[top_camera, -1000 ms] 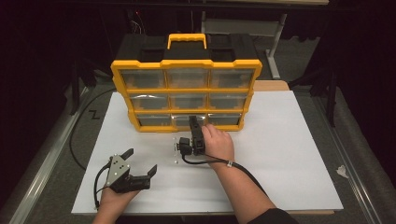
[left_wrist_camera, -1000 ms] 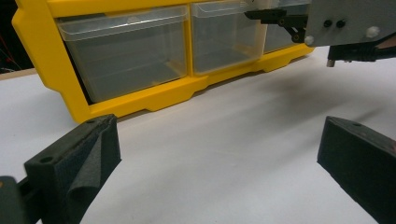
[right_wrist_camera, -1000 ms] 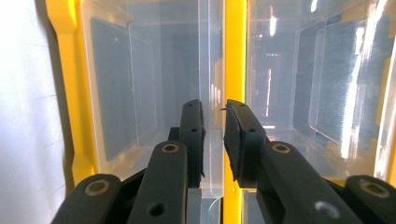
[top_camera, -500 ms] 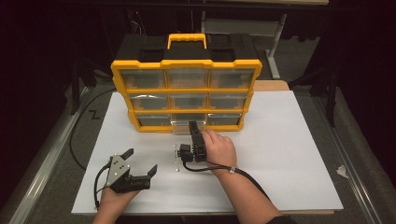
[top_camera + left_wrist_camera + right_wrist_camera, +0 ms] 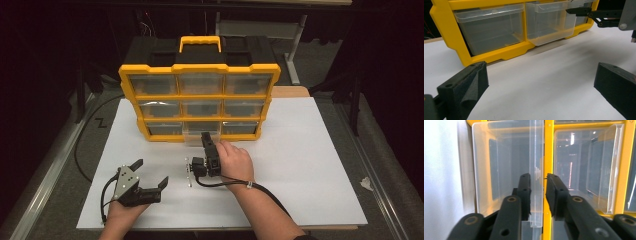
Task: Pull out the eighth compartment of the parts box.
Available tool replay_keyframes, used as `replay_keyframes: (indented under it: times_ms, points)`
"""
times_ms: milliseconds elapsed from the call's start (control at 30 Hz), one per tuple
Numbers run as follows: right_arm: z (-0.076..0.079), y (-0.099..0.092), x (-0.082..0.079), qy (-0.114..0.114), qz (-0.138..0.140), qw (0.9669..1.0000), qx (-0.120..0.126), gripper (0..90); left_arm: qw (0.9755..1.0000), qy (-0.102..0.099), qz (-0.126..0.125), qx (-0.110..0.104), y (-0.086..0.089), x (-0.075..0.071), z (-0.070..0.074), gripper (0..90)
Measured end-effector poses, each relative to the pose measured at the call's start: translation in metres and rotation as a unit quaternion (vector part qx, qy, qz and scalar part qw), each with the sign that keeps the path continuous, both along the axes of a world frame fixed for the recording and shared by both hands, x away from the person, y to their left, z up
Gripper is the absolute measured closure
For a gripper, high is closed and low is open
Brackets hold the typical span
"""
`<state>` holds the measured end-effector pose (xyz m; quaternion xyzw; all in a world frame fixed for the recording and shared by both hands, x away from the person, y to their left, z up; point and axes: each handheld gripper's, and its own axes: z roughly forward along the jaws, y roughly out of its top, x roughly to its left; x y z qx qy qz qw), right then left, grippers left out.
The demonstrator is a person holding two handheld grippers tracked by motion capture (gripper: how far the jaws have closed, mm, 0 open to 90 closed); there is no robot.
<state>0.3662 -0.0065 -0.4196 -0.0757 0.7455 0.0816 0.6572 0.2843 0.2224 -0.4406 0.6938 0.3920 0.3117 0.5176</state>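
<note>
Clear plastic drawer (image 5: 192, 135) of the bottom row, middle slot, standing part-way out of the yellow-framed black organiser case (image 5: 200, 67) on the white bench (image 5: 300, 165): how would it handle?

— Light and stiff, by the look of it. It is thin moulded plastic, see-through and apparently empty, and smooth enough for rubber pads to slip on. Squeezed hard, the wall could flex or crack.

— Where should it be held?

— At the upright front wall under the lip, where the right hand-held gripper (image 5: 205, 135) already is. A pull or push should run straight along the slot, since a sideways tug would likely jam it.

— Is that hand-held gripper clamped?

— Its jaws have just been opening. In the right gripper view (image 5: 538, 185) the drawer's wall (image 5: 506, 157) stands between them. One pad lies against it and a sliver of gap shows at the other, so the pinch seems released.

— And the left hand-held gripper (image 5: 151, 171)?

— It lies on the bench well short of the case, jaws wide apart and empty.

— What does each view add?

— The high view gives the slot and both hands. The left gripper view shows how far the drawer (image 5: 550, 25) juts from the frame (image 5: 451, 50), with the other hand-held gripper's tips (image 5: 569, 10) at its rim.
</note>
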Motion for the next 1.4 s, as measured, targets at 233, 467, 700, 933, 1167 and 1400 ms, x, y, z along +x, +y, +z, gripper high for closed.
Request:
replay_keyframes:
  times_ms: [233,467,700,933,1167,1400]
  points:
    - [0.007,0.001,0.000,0.013,0.006,0.9999,0.007,61.3,1.0000,0.001,-0.001,0.001,0.000,0.000,0.000,0.3]
    - [0.009,0.002,0.008,0.047,-0.009,0.9989,0.005,55.9,1.0000,0.001,-0.002,0.004,0.000,0.000,0.000,0.3]
    - [0.004,0.001,0.010,0.050,-0.024,0.9984,0.003,69.7,1.0000,0.001,-0.002,0.005,0.000,0.000,0.000,0.3]
    - [0.004,0.002,0.005,0.037,-0.029,0.9989,0.005,77.8,1.0000,0.000,-0.002,0.005,0.000,0.000,0.000,0.3]
    - [0.004,0.000,-0.006,0.032,-0.020,0.9993,0.004,77.8,1.0000,0.001,-0.003,0.006,-0.001,0.001,-0.001,0.3]
    - [0.004,-0.003,-0.017,0.033,-0.012,0.9994,0.007,77.8,1.0000,0.000,-0.003,0.006,-0.001,0.001,0.000,0.3]
